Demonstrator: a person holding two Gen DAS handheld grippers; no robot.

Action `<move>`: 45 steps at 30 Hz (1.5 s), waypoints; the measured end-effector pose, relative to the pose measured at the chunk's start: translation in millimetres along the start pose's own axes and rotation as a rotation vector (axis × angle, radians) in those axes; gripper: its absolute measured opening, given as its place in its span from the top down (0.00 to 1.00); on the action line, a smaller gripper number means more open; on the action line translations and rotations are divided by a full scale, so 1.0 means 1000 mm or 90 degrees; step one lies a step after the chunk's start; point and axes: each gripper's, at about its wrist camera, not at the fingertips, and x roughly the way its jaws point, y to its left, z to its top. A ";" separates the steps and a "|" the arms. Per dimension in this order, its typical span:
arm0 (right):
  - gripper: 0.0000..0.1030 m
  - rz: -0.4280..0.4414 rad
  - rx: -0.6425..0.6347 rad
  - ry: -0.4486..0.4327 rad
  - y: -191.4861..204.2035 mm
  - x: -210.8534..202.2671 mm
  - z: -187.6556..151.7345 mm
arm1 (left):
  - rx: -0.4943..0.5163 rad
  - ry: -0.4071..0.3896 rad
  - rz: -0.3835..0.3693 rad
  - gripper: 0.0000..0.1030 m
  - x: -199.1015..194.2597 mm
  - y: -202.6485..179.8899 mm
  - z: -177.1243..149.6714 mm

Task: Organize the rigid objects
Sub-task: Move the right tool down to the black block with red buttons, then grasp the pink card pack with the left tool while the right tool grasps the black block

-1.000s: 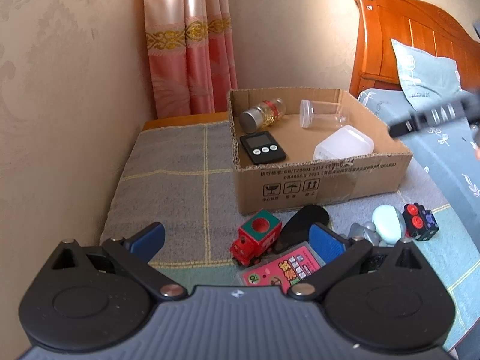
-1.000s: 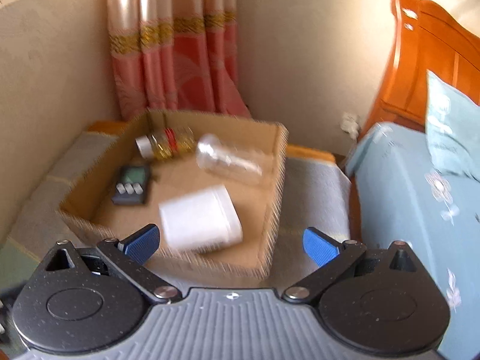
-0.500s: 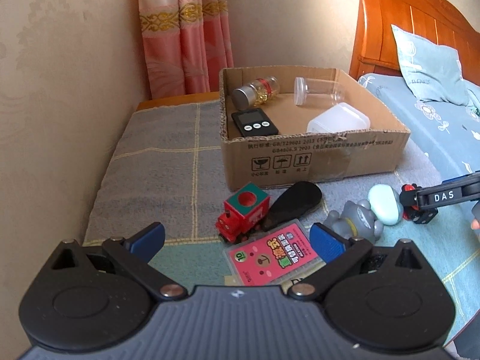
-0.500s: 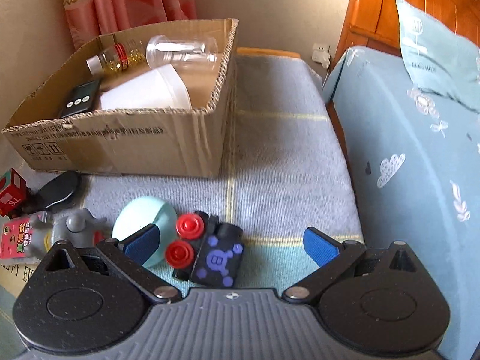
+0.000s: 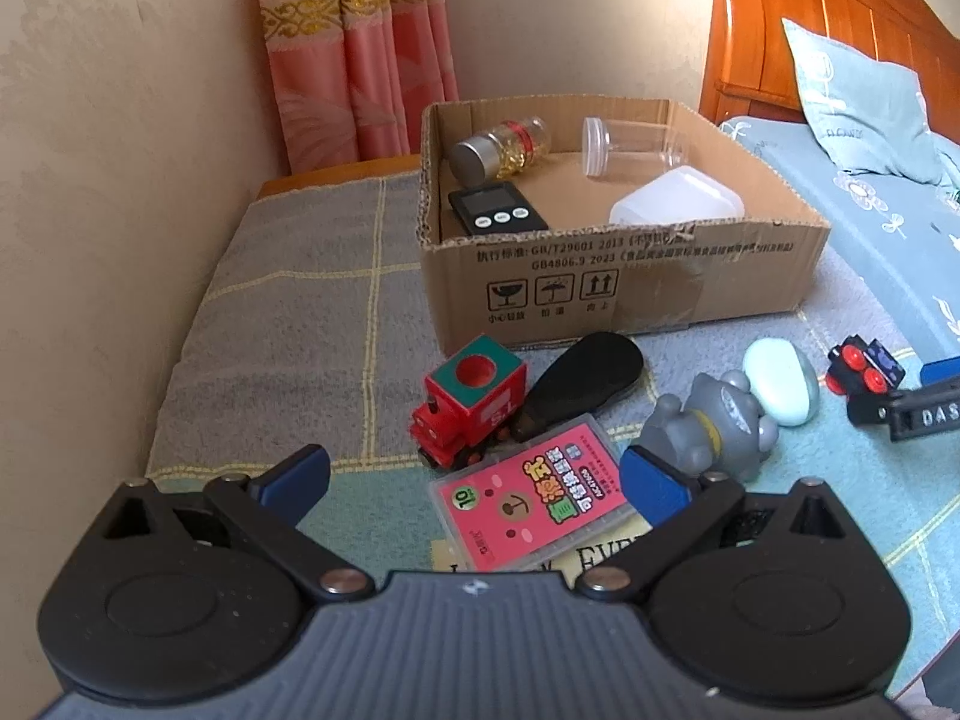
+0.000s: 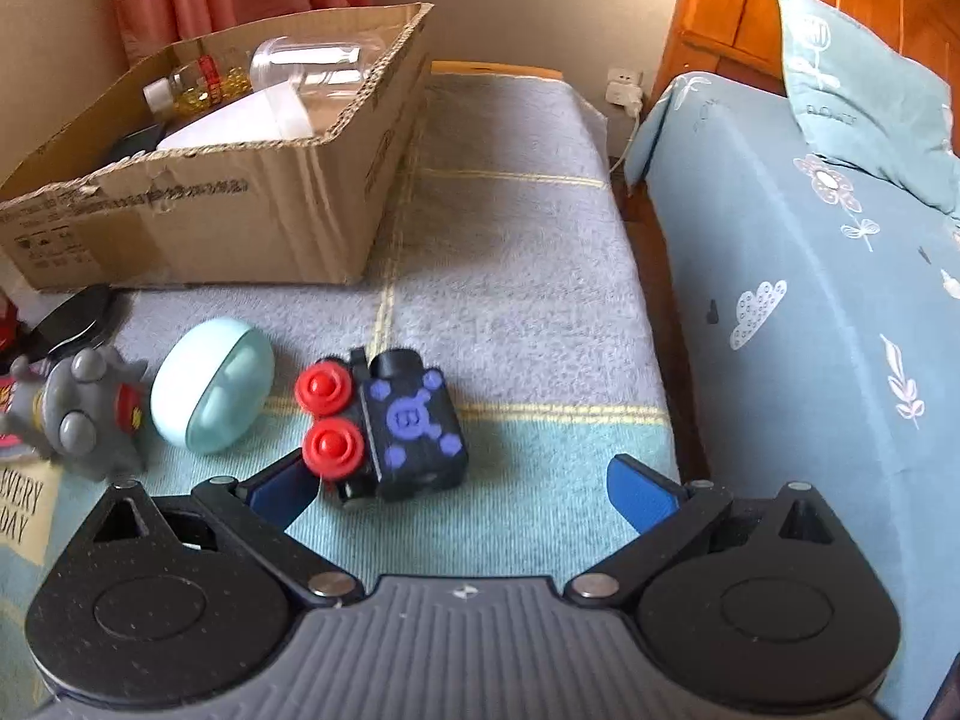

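My right gripper is open, low over the mat, with a black toy car with red wheels lying just ahead between its fingers; the car also shows in the left wrist view. My left gripper is open above a pink card case. Beyond it lie a red toy train, a black oval object, a grey cat figure and a pale green case. The cardboard box holds a pill bottle, a black timer, a clear jar and a white container.
A wall runs along the left and a pink curtain hangs behind the box. A bed with blue sheet and wooden headboard borders the mat on the right. A booklet lies under the near objects.
My right gripper came down from over the box to the black toy car and moved closer to it. My left gripper drew back a little, so more loose objects show.
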 end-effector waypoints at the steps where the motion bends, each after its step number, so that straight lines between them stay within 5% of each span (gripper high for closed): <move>1: 0.00 0.006 -0.008 0.000 0.002 0.000 -0.002 | 0.002 0.002 0.001 0.01 0.002 -0.001 0.000; 24: 0.00 0.040 -0.048 -0.042 0.011 0.000 -0.012 | -0.060 0.059 -0.027 0.01 0.060 -0.009 -0.002; 32: 0.00 0.042 -0.050 -0.044 0.012 0.000 -0.013 | -0.051 0.062 0.002 0.01 0.044 0.011 -0.022; 45: 0.00 0.043 -0.050 -0.037 0.011 0.001 -0.011 | -0.036 0.049 -0.025 0.04 0.040 0.019 -0.027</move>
